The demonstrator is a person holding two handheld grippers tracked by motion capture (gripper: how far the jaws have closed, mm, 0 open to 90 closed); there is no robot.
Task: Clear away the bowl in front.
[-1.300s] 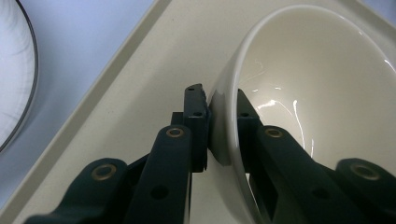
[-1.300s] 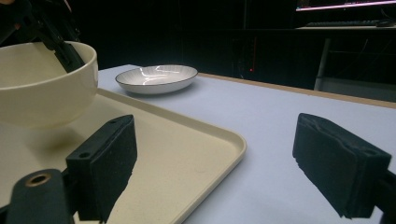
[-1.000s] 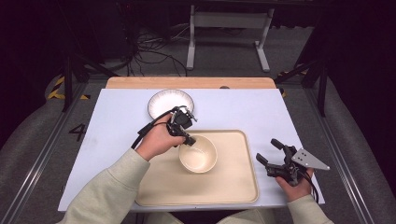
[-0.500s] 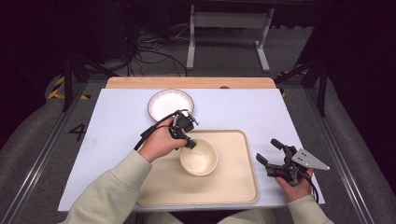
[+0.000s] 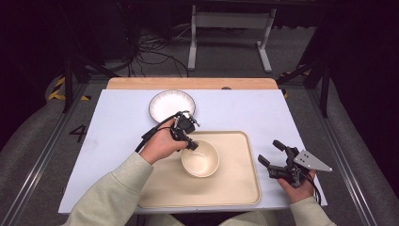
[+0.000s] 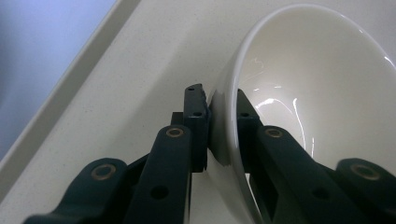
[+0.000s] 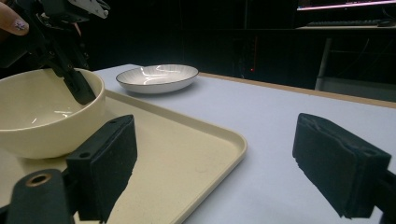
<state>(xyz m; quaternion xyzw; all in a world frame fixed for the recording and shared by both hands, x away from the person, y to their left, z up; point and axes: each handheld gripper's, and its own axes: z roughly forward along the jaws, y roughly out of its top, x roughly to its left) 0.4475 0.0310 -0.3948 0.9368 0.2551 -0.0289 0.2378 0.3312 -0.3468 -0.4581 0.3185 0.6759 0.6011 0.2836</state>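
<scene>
- On the cream tray [image 5: 235, 188], toward its far left part, sits a cream bowl [image 5: 201, 159], upright, glossy and empty.
- My left gripper [image 6: 223, 109] pinches the bowl's rim on the side nearest the tray's far left corner: one jaw is inside the wall, one outside, both pressed to it.
- My right gripper [image 5: 274, 155] hovers just off the tray's right edge, jaws spread wide with nothing between them.
- Beyond the tray's far edge, on the pale table [image 5: 103, 136], rests a white plate [image 5: 171, 104] with a dark rim, well apart from the bowl.
- I judge the bowl to be stiff glazed ceramic: fairly heavy for a one-sided pinch, slick, and breakable if dropped. The rim looks like the only hold; a deep bite should stop it tilting.
- I can read no brand or label on the dishes. On the floor left of the table is a painted "4" [image 5: 77, 133].
</scene>
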